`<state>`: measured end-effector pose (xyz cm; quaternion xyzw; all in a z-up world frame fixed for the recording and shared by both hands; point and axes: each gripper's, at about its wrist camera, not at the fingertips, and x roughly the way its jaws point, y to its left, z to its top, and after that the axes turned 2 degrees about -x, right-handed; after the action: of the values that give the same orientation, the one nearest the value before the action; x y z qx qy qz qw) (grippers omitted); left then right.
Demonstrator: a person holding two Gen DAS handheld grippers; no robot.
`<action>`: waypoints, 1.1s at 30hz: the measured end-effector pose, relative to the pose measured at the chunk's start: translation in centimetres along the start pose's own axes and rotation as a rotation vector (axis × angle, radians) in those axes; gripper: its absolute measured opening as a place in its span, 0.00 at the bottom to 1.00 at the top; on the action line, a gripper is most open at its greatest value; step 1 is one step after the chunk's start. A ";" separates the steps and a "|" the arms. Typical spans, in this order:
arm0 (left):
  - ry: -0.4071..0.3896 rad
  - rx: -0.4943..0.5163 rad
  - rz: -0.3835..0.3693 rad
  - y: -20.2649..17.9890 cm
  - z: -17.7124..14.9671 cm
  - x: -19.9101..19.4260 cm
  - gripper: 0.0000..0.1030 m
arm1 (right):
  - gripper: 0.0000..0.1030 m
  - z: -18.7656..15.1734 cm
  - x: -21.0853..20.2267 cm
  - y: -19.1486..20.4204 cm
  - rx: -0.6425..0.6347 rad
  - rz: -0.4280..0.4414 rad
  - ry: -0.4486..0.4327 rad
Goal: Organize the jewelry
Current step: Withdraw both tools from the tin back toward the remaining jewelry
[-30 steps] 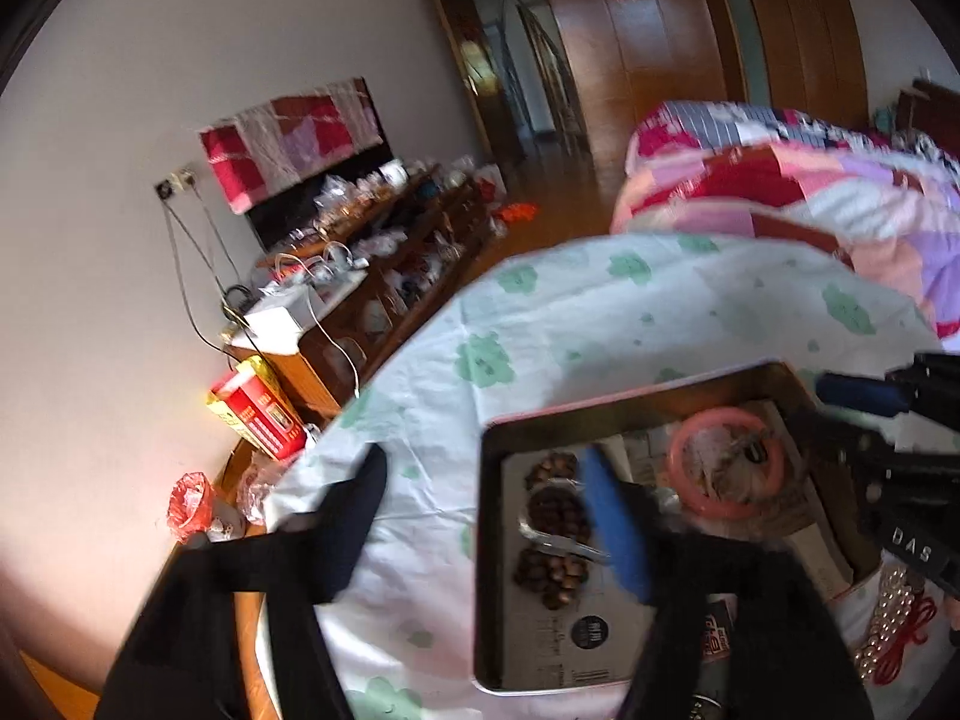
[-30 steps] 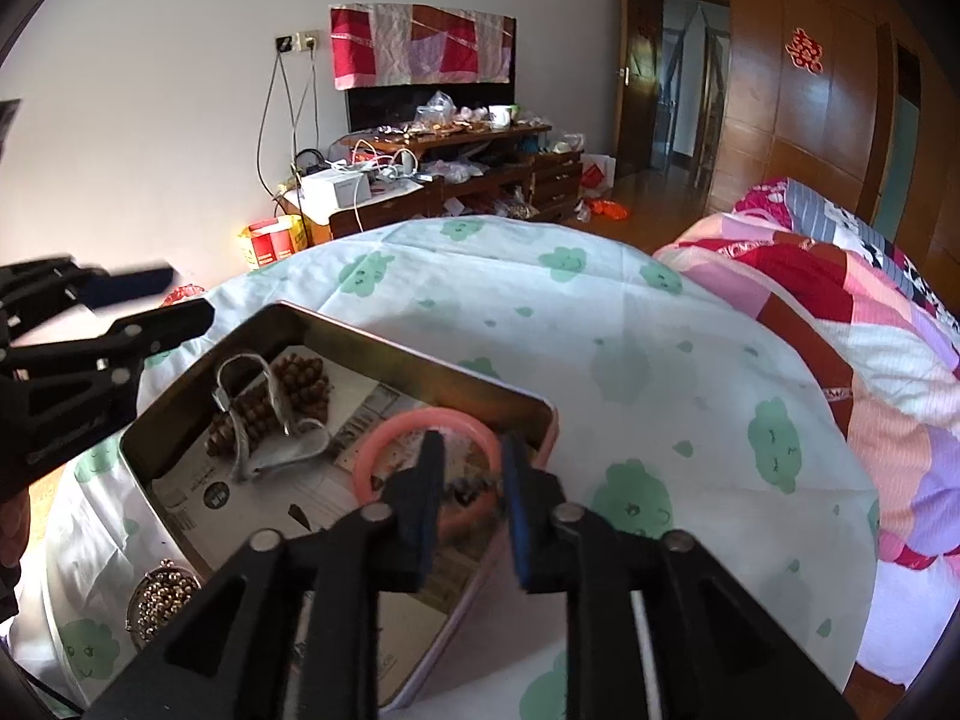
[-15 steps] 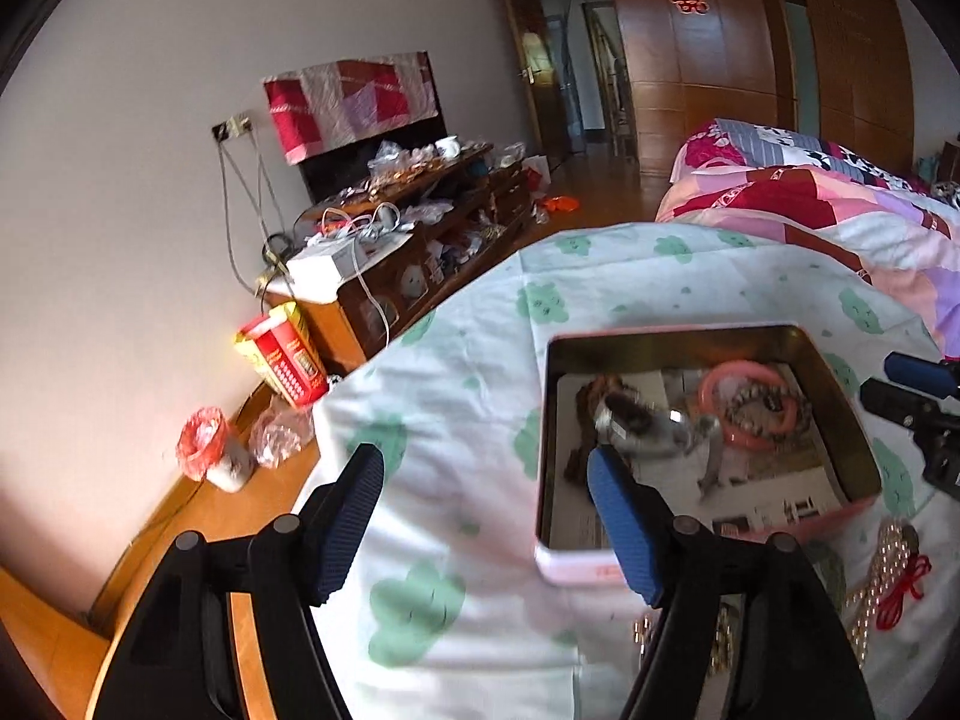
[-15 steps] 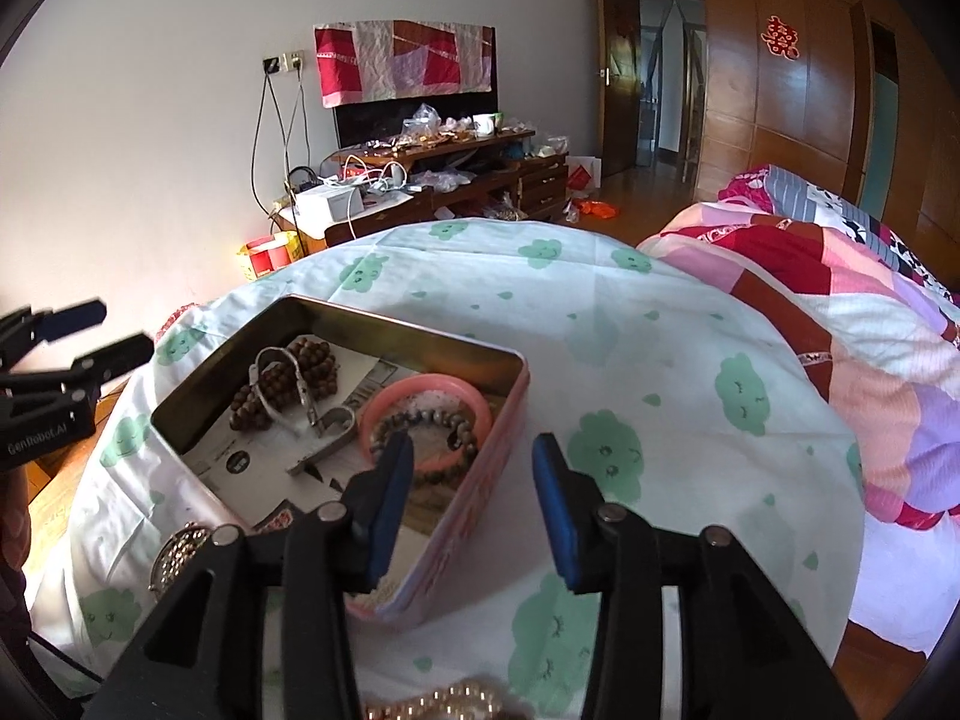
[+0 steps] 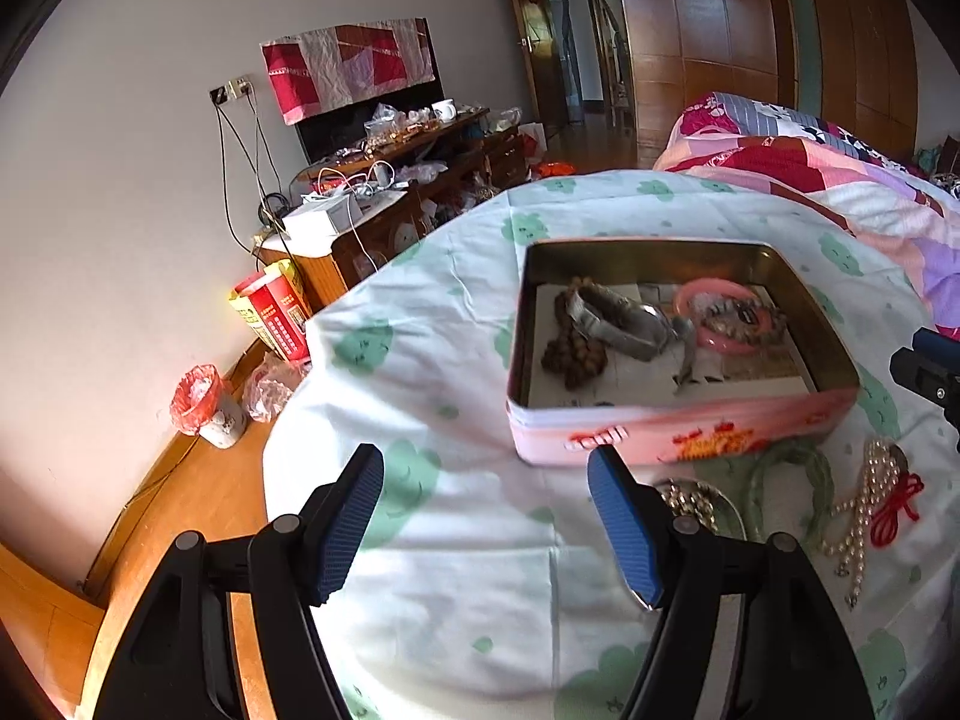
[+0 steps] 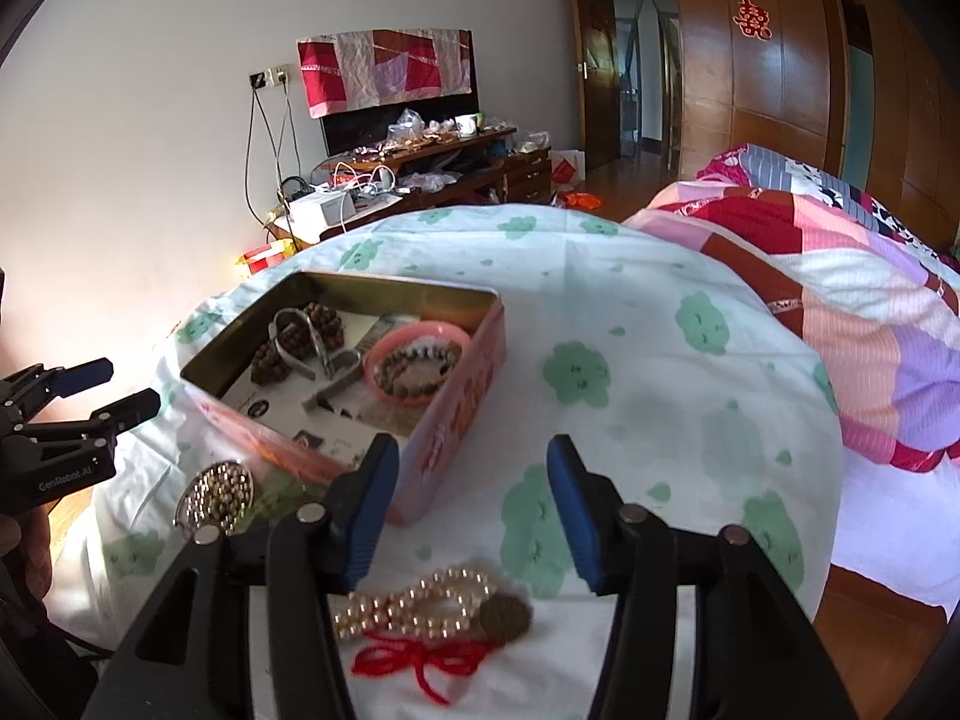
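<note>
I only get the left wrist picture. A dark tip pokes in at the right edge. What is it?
Observer: That is the right tongs. Their jaws have just been opening, and nothing is between them.
Operator: What are they over?
Observer: A pearl strand with a red cord lies on the cloth right under them.
Operator: And the shiny thing half hidden behind my own pad?
Observer: It is a clump of gold beads, lying close to the near wall of the tin.
</note>
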<state>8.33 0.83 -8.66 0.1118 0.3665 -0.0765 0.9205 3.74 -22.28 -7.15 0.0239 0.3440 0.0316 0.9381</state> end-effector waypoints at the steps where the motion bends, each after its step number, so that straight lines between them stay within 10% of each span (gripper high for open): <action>1: 0.005 0.001 -0.002 -0.1 -0.2 0.0 0.69 | 0.52 -0.2 -0.1 -0.1 0.001 -0.003 0.003; 30: 0.107 0.031 -0.058 -2.5 -4.1 0.8 0.69 | 0.59 -4.5 -1.2 0.3 -0.048 -0.051 0.038; 33: 0.114 0.008 -0.081 -1.9 -4.0 1.0 0.53 | 0.59 -4.7 -1.0 0.4 -0.049 -0.053 0.041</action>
<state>6.01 -0.01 -12.44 0.1045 0.4223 -0.1086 0.8938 -0.08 -21.87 -10.06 -0.0090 0.3629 0.0156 0.9317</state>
